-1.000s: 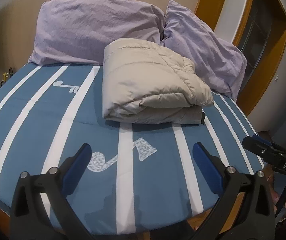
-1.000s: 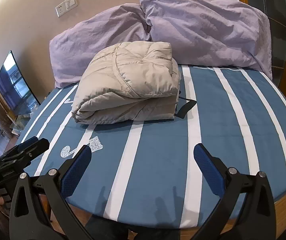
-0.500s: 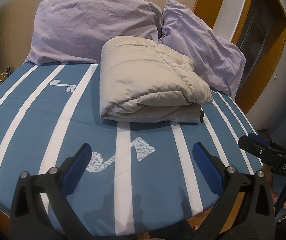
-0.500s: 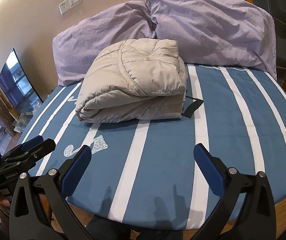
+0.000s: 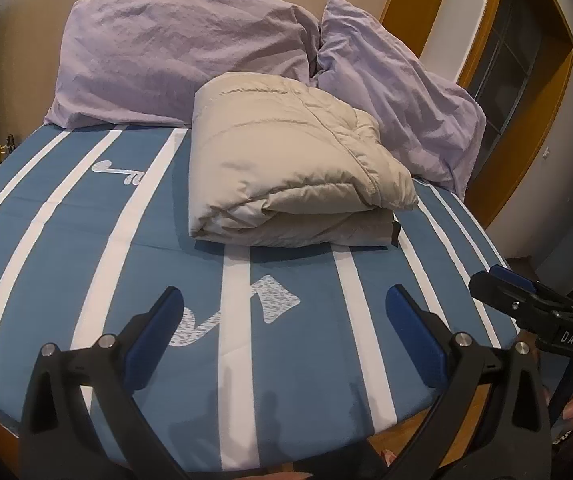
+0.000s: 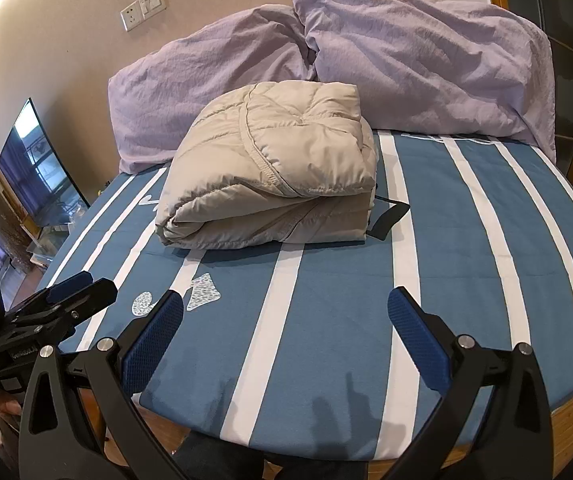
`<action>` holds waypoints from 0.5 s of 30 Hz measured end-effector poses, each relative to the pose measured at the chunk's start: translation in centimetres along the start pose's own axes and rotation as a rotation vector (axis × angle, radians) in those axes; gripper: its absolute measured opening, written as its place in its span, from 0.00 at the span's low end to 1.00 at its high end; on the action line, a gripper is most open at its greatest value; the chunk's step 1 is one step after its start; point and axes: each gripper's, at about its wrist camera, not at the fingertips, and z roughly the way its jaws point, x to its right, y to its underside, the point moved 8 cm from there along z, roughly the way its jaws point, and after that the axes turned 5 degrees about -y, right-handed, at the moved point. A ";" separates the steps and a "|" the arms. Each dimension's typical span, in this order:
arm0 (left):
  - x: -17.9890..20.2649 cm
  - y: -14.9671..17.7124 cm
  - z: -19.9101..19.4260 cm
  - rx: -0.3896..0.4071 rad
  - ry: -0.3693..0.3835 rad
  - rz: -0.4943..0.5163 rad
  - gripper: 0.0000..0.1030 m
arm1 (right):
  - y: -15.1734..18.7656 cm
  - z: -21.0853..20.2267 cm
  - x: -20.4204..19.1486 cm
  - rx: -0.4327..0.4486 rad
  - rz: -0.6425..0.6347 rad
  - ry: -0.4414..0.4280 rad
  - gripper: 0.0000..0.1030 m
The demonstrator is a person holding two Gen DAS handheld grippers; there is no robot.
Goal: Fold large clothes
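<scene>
Beige and puffy, the folded jacket (image 5: 286,176) lies far on the striped bed (image 5: 86,248), against two lilac pillows (image 6: 214,92). Left gripper (image 5: 284,326) and right gripper (image 6: 286,324) hover near the bed's edge, both wide open and empty.

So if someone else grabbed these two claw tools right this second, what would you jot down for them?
Left claw: open, empty, hovering over the near edge of the bed.
Right claw: open, empty, same height, beside it.
Beige puffer jacket: folded into a compact bundle, lying mid-bed just in front of the two lilac pillows. A black strap pokes out on its right side.
Done: the fold looks finished.
Left: perhaps tuck the strap; otherwise nothing obvious.
</scene>
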 end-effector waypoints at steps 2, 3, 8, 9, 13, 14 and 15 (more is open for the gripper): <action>0.2 0.1 0.0 -0.001 0.000 0.003 0.98 | 0.0 0.0 0.0 0.000 0.002 -0.001 0.99; 0.2 0.1 0.1 -0.001 0.001 0.004 0.98 | 0.0 0.0 0.0 -0.001 0.002 -0.001 0.99; 0.4 0.0 0.0 0.001 0.002 0.009 0.98 | 0.0 0.0 0.0 0.000 0.002 -0.001 0.99; 0.5 0.0 0.0 0.001 0.001 0.009 0.98 | 0.0 0.0 0.0 0.000 0.001 -0.002 0.99; 0.5 0.0 0.0 0.000 0.001 0.010 0.98 | 0.0 0.0 -0.1 -0.001 0.003 -0.003 0.99; 0.5 0.0 0.0 0.001 0.001 0.010 0.98 | 0.0 0.1 0.0 -0.001 0.003 -0.003 0.99; 0.5 0.0 0.0 0.001 0.001 0.010 0.98 | 0.0 0.1 0.0 -0.002 0.005 -0.005 0.99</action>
